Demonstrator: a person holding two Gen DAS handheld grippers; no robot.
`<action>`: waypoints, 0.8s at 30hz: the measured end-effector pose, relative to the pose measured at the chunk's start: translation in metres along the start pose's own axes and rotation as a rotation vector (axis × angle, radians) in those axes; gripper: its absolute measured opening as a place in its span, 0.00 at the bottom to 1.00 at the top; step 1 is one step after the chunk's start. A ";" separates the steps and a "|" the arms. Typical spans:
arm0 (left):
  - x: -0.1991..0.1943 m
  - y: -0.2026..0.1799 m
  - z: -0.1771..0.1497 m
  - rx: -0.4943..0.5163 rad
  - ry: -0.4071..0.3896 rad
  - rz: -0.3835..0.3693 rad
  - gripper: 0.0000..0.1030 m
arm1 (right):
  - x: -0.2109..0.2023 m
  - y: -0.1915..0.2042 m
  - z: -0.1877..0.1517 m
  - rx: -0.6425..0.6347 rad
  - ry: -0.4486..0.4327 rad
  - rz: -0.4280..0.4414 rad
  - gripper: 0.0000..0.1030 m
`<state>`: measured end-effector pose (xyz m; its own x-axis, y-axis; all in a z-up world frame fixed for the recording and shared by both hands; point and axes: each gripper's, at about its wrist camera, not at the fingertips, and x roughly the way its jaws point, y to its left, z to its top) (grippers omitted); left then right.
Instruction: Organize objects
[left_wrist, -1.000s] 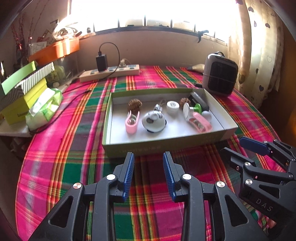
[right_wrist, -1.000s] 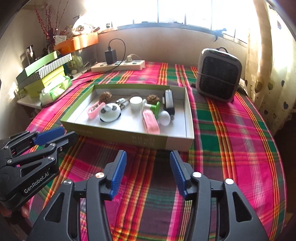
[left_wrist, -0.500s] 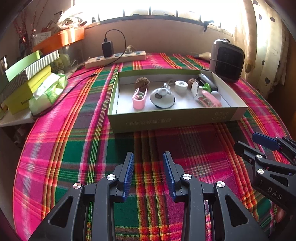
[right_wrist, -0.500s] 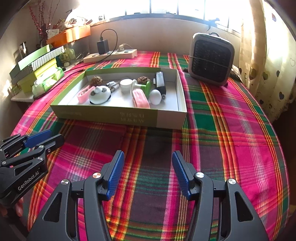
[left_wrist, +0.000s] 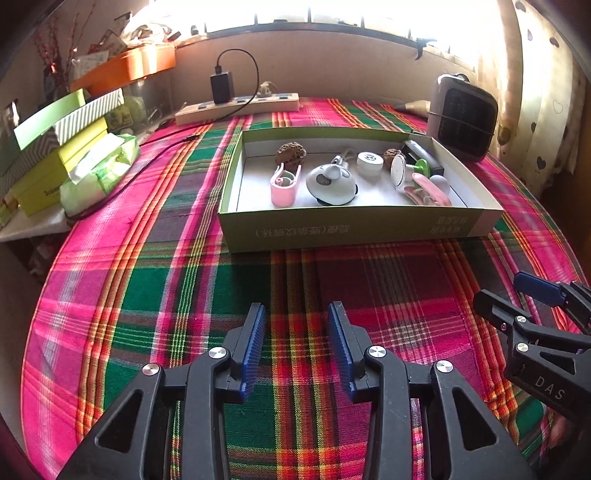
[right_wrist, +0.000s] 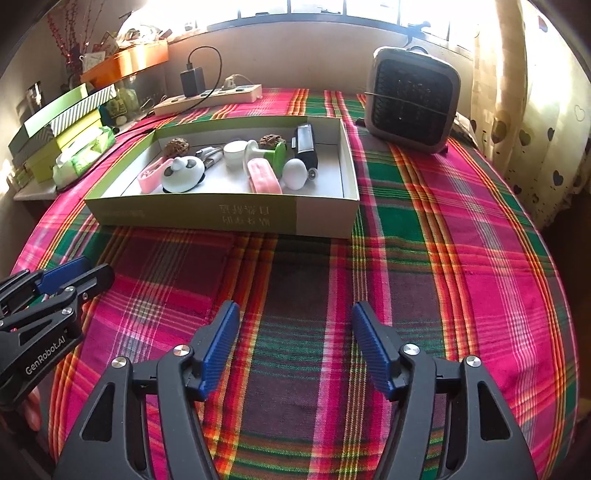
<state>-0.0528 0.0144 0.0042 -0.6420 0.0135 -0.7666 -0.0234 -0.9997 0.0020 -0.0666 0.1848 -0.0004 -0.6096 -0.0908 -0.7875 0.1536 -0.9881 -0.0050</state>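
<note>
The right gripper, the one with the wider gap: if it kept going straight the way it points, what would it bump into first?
Probably the bare plaid tablecloth, since the right gripper tilts down, jaws opening and empty. The green box's near wall lies further on; depth is hard to judge.

box (left_wrist: 354, 230): shallow green cardboard tray, white inside, open top, flat on plaid cloth
pink clip (left_wrist: 283, 184): left part of box, lying flat
panda gadget (left_wrist: 332, 183): white dome, just right of clip
walnuts (left_wrist: 291, 152): two, brown, by far wall
white cap (left_wrist: 369, 162): upright, mid-back
pink case (right_wrist: 263, 176): lying lengthwise
white egg (right_wrist: 294, 173): beside pink case
black device (right_wrist: 305, 146): right end
</note>
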 end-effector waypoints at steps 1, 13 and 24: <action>0.000 0.000 0.000 -0.002 0.000 0.003 0.34 | 0.000 0.000 0.001 0.000 0.001 -0.001 0.66; 0.001 -0.003 0.001 -0.003 0.002 -0.003 0.39 | 0.003 0.002 0.002 -0.008 0.008 0.006 0.73; 0.001 -0.002 0.001 -0.003 0.002 -0.003 0.39 | 0.003 0.001 0.002 -0.006 0.009 0.007 0.74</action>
<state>-0.0540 0.0169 0.0039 -0.6401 0.0168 -0.7681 -0.0231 -0.9997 -0.0026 -0.0701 0.1830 -0.0019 -0.6016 -0.0961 -0.7930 0.1622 -0.9867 -0.0035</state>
